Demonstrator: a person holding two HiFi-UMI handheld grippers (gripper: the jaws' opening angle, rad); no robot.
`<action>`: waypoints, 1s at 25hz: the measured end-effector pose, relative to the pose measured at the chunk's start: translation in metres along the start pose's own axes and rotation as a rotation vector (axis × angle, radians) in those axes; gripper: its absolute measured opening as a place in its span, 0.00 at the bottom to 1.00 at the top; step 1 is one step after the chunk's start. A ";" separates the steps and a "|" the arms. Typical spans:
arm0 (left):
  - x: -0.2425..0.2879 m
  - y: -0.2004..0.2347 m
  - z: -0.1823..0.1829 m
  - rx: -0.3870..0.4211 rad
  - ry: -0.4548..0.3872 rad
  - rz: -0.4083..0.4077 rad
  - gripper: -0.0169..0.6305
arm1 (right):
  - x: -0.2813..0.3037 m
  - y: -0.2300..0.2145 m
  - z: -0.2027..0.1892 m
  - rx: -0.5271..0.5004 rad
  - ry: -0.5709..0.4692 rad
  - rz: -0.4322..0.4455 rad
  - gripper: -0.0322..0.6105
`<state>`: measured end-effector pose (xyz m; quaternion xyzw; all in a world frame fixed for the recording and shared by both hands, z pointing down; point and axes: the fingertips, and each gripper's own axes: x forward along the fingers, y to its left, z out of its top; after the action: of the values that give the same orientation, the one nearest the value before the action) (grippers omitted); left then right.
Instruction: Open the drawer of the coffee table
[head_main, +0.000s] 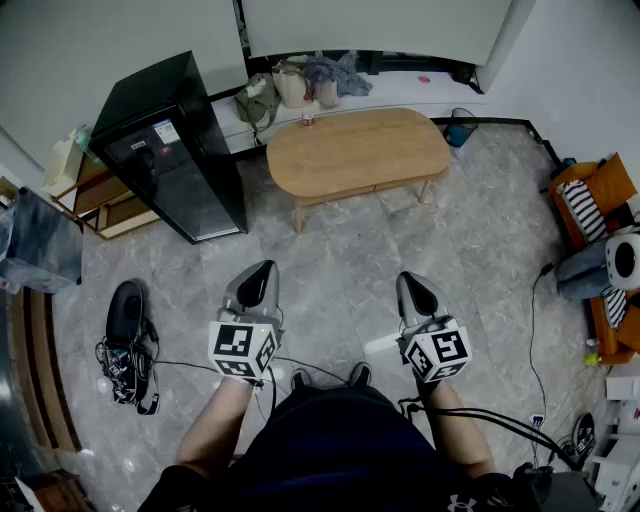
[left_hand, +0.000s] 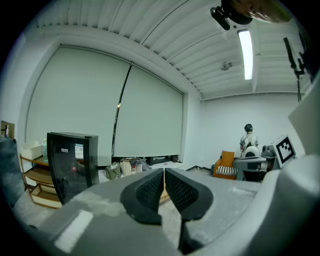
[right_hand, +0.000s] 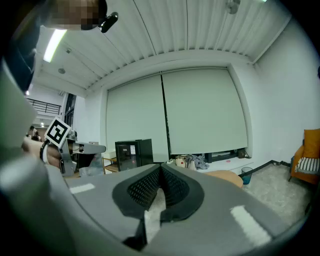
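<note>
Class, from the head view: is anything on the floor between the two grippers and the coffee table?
Nothing visible is. Bare tiled floor runs from the left gripper and the right gripper, both shut and empty, up to the coffee table. The black cabinet stands off to the left of that path.

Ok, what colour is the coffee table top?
Plain light brown wood; the coffee table shows best in the head view.

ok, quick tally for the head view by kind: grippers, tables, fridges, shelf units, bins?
Grippers: 2, the left gripper and the right gripper, both shut and empty
Coffee table: 1
Black fridge: 1
Wooden shelf unit: 1
Teal bin: 1
Total: 6
</note>
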<state>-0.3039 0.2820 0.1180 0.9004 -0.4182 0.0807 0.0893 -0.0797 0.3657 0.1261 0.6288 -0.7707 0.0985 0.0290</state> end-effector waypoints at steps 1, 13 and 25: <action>0.002 -0.007 0.001 0.001 -0.001 0.004 0.04 | -0.003 -0.006 0.000 0.002 -0.001 0.004 0.05; 0.015 -0.085 -0.010 -0.008 0.016 0.086 0.04 | -0.051 -0.081 -0.007 0.068 -0.047 0.063 0.05; 0.027 -0.092 -0.036 -0.027 0.066 0.177 0.04 | -0.048 -0.125 -0.044 0.130 0.014 0.093 0.05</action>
<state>-0.2186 0.3287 0.1500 0.8556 -0.4938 0.1123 0.1074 0.0490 0.3964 0.1756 0.5923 -0.7908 0.1541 -0.0111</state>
